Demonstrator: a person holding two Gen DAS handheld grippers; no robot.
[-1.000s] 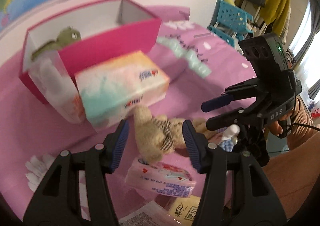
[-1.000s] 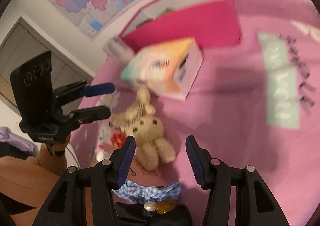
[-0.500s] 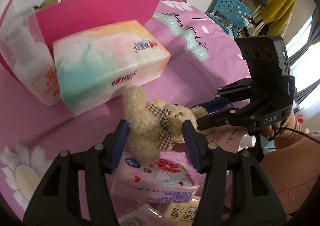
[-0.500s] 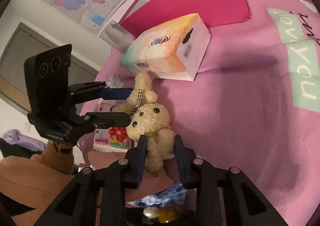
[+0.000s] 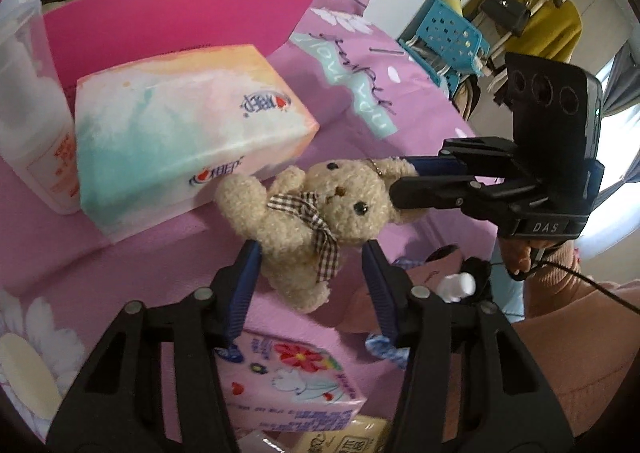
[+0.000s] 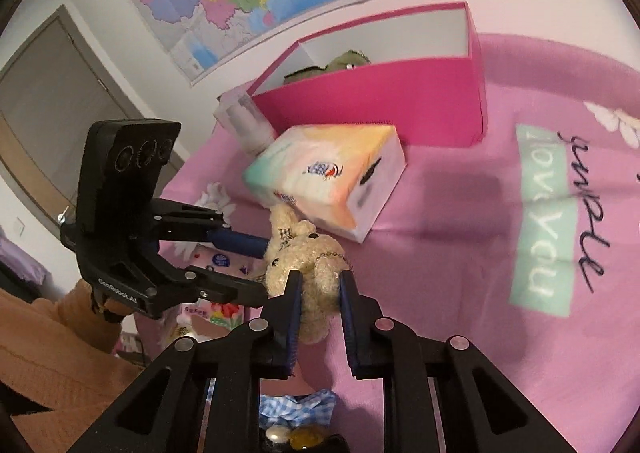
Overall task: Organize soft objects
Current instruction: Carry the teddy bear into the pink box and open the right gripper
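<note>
While right gripper (image 6: pixel 316 293) pinches it | teddy bear (image 5: pixel 316 209): beige, checked bow

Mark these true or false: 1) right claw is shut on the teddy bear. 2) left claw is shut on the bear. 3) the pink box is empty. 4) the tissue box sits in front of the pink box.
1) True: the right claw pinches the teddy bear.
2) False: the left claw is open around it.
3) False: the pink box holds a green plush toy.
4) True: the tissue box lies just outside it.
</note>
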